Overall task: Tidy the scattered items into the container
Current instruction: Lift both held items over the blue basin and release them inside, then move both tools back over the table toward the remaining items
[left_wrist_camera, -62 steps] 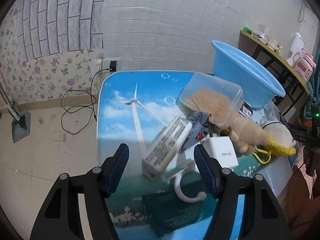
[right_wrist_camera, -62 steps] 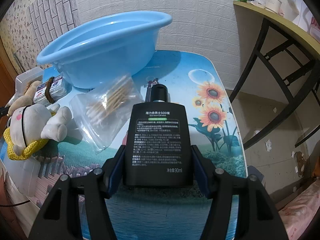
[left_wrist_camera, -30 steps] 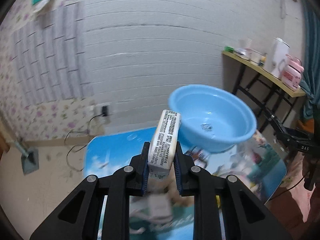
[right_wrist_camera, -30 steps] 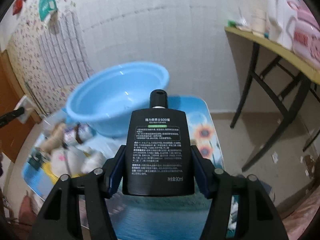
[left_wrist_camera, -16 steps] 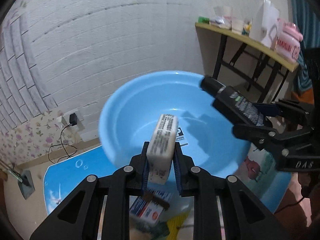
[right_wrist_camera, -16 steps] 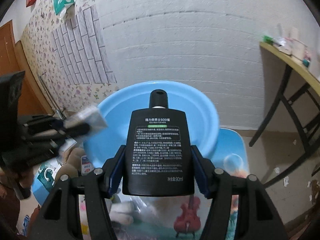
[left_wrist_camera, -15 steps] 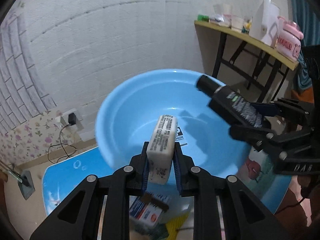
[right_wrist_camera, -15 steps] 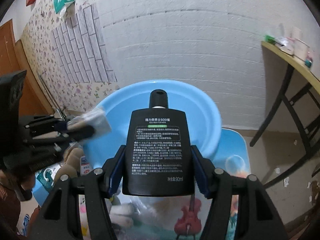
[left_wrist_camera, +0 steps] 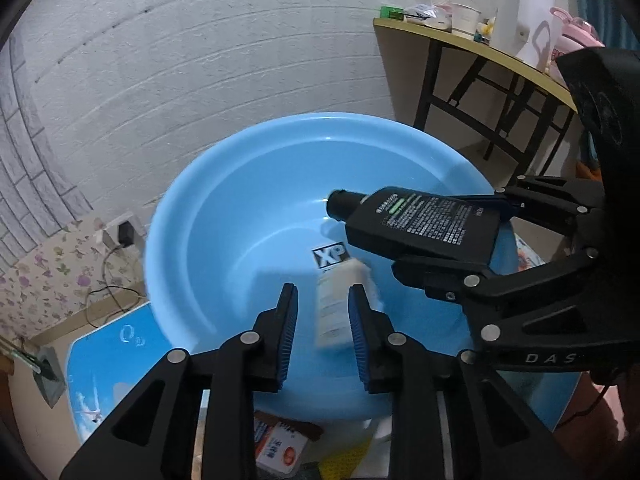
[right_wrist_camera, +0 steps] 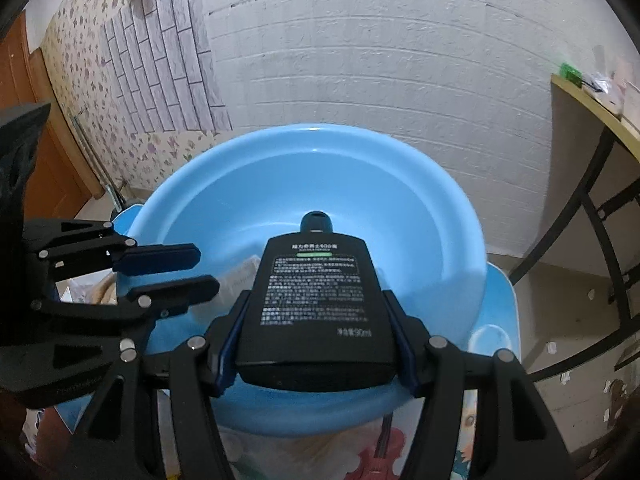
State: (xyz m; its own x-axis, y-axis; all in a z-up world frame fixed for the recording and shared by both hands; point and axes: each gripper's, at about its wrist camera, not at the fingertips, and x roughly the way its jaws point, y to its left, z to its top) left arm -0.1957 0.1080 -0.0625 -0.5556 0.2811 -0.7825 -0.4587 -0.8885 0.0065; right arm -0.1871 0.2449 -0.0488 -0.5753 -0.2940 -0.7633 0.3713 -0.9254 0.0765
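The light blue basin [left_wrist_camera: 180, 208] fills the middle of both views, its rim [right_wrist_camera: 440, 216] just below my grippers. My left gripper [left_wrist_camera: 323, 296] hangs over it with its jaws opening. The white printed box [left_wrist_camera: 334, 308] shows blurred between and past the blue pads, free of them, over the basin floor. From the right wrist view the box [right_wrist_camera: 240, 276] is a pale smear beside the left gripper [right_wrist_camera: 200, 270]. My right gripper [right_wrist_camera: 316, 300] is shut on the flat black bottle [right_wrist_camera: 316, 312], cap forward over the basin. That bottle [left_wrist_camera: 424, 220] reaches in from the right.
The basin stands on a low table with a blue printed cover [left_wrist_camera: 104, 360]. A small orange-and-white packet [left_wrist_camera: 280, 448] lies under the basin's near rim. A side table [left_wrist_camera: 480, 44] with cups and a jug stands by the white brick wall at the right.
The left jaws have parted and the white box has slipped out of them down into the basin. The right gripper has carried the black bottle further in over the basin.
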